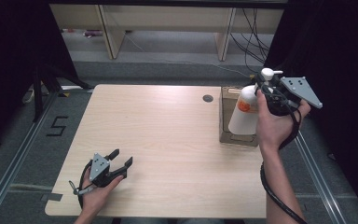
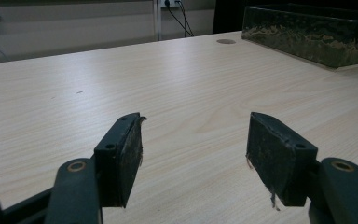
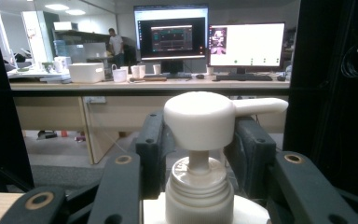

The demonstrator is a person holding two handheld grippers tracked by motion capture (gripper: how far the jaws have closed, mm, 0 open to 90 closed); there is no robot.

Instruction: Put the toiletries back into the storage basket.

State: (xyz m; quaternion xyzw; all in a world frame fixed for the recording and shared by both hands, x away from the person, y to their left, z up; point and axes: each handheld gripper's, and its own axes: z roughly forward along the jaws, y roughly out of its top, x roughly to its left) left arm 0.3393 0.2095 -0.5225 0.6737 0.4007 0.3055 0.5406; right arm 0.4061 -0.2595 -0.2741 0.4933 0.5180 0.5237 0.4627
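Right gripper (image 1: 266,88) pinching neck of white plastic pump bottle (image 1: 242,109), held above brown open box (image 1: 228,116) on pale wood counter (image 1: 168,140). Step judged: lowering bottle into box or lifting it out, cannot tell which. Left gripper (image 1: 121,161) spread, idle. Next move calls for keeping bottle upright, clear of box wall.

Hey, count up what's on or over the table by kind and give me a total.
Hand-held grippers: 2, the left one resting open on the table, the right one clamped on the bottle's neck.
White pump bottles: 1
Dark open boxes: 1
Total: 4
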